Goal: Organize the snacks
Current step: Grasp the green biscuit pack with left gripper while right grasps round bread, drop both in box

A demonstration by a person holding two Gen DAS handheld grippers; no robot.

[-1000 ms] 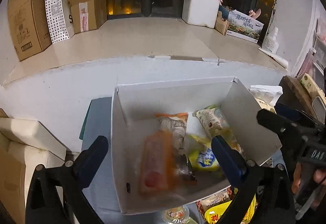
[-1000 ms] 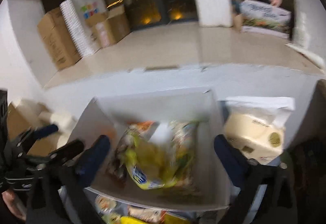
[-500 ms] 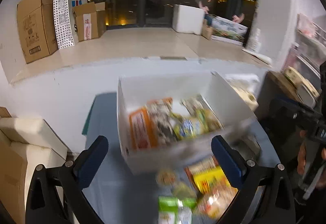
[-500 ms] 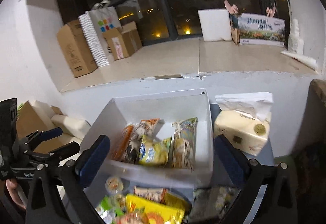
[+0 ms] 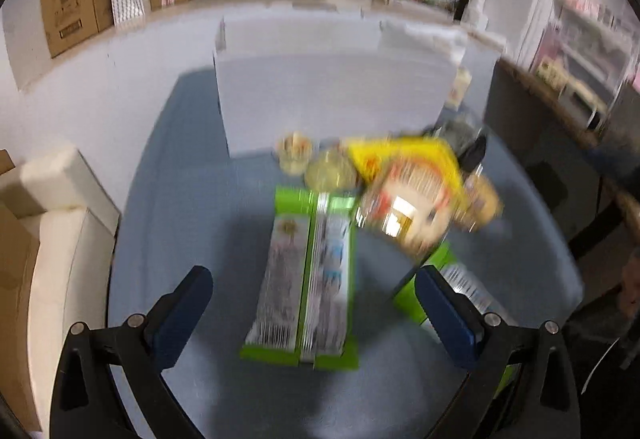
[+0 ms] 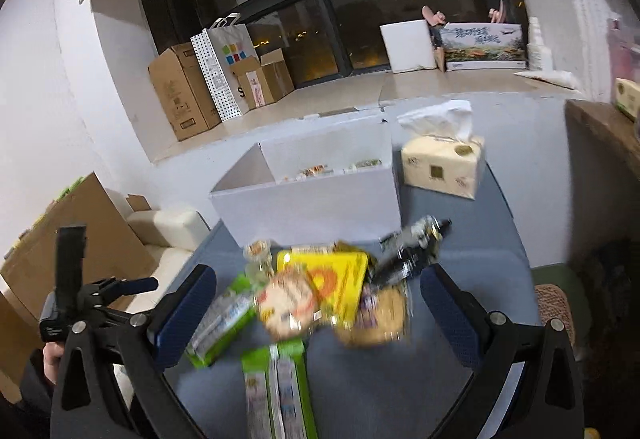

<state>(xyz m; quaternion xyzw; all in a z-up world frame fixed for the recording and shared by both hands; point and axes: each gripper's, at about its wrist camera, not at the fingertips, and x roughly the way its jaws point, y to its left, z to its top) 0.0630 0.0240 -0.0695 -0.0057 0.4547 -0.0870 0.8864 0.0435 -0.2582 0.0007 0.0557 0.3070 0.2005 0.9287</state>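
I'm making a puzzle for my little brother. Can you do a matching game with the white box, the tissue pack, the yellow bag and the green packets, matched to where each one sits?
Things:
1. white box
2. tissue pack
3. yellow bag
4. green packets

Places:
A. on top of the snack pile
B. to the right of the white box
C. nearest the cameras, lying side by side
D. behind the snack pile

Pairs: 1-D, 2-B, 3-A, 4-C
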